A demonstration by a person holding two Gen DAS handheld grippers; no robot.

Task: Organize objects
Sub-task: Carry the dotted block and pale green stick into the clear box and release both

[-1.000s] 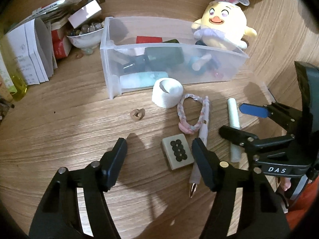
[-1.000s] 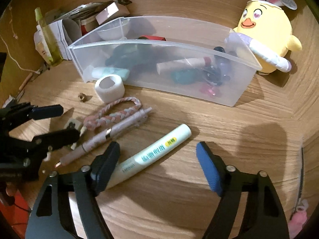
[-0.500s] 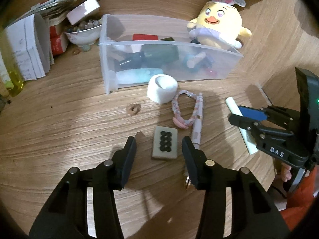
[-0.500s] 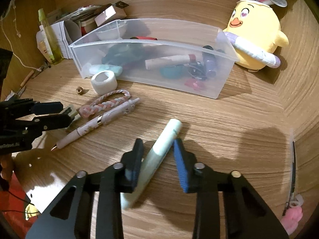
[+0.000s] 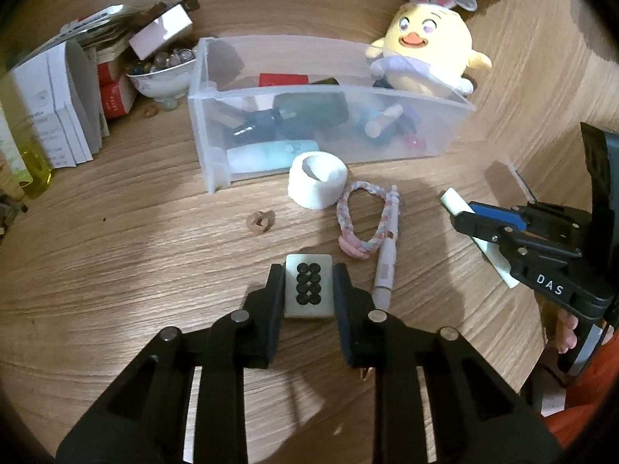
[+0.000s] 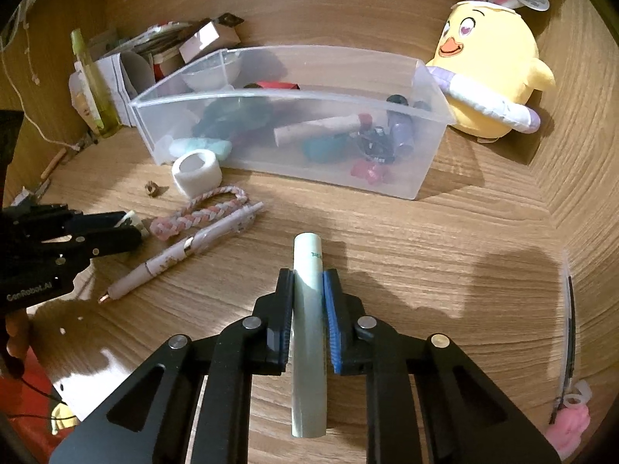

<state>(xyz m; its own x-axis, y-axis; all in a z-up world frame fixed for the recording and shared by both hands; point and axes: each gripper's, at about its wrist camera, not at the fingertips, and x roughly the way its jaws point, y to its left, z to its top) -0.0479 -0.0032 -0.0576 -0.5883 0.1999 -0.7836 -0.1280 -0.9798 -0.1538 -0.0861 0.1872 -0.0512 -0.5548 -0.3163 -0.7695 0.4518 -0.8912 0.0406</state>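
A white mahjong tile (image 5: 308, 290) with black dots lies on the wooden desk. My left gripper (image 5: 308, 274) is closing on it, and its fingers touch both sides of the tile. A pale green tube (image 6: 307, 367) runs lengthwise between the pads of my right gripper (image 6: 308, 276), which is shut on it just above the desk. In the left wrist view the right gripper (image 5: 464, 216) shows at the right edge with the tube's end (image 5: 450, 199) sticking out. A clear plastic bin (image 6: 425, 178) holding several small items stands behind.
Between the grippers lie a pink pen (image 6: 182, 251), a braided band (image 5: 348, 212), a white tape roll (image 5: 317, 181) and a small wooden ring (image 5: 260, 222). A yellow plush chick (image 5: 429, 50) sits at the back right. A bead bowl (image 5: 162, 73) and boxes (image 5: 58, 104) crowd the back left.
Both grippers went from wide open to closed: the left one came in around the tile, and the right one closed on the tube, which turned to lie along its fingers.
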